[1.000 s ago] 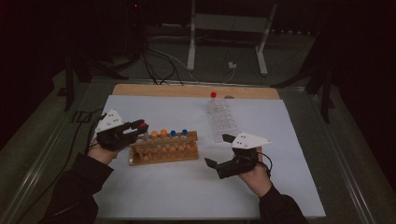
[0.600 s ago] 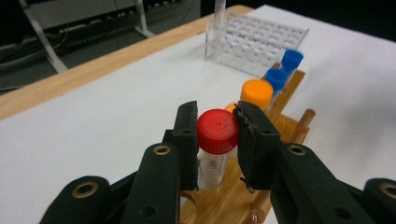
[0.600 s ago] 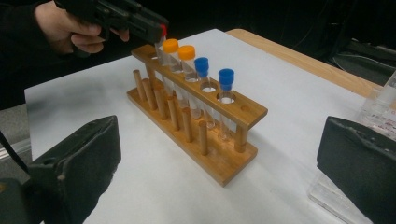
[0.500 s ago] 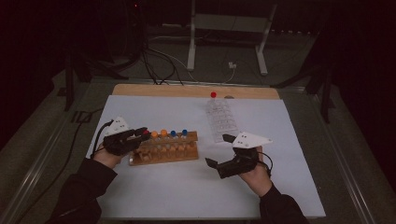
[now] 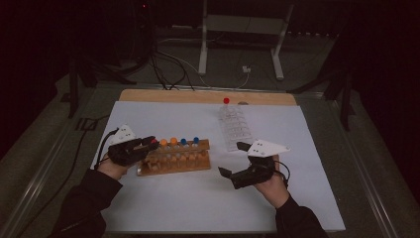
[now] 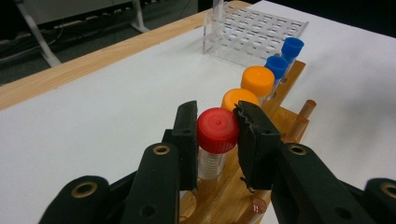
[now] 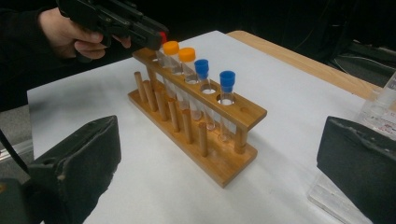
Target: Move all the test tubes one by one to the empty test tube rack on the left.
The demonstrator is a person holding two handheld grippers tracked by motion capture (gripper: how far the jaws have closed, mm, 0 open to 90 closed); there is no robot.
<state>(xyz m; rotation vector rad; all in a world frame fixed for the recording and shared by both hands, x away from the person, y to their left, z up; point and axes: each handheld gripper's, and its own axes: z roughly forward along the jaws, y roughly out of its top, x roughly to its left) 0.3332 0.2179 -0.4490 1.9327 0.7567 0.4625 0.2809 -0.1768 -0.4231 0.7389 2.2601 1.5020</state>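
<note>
A wooden rack point(image 5: 173, 161) lies mid-table with two orange-capped tubes point(image 6: 257, 80) and two blue-capped tubes point(image 6: 293, 46) upright in its holes. At the rack's left end stands a red-capped tube point(image 6: 217, 129). My left gripper point(image 6: 217, 135) is shut on its cap, one jaw pressed to each side, and shows at the rack's left end point(image 5: 151, 144) in the high view. My right gripper point(image 5: 233, 159) hangs wide open just right of the rack, with nothing between its pads point(image 7: 84, 158).
A clear plastic rack point(image 5: 236, 128) lies behind the right gripper, with one red-capped tube point(image 5: 226, 101) at its far end. A white sheet point(image 5: 297, 129) covers the table and a wooden strip point(image 5: 173, 95) runs along its far edge. Cables trail off to the left.
My left gripper has sunk a little toward the near side, down onto the rack's left end. The right gripper has stayed where it was.
</note>
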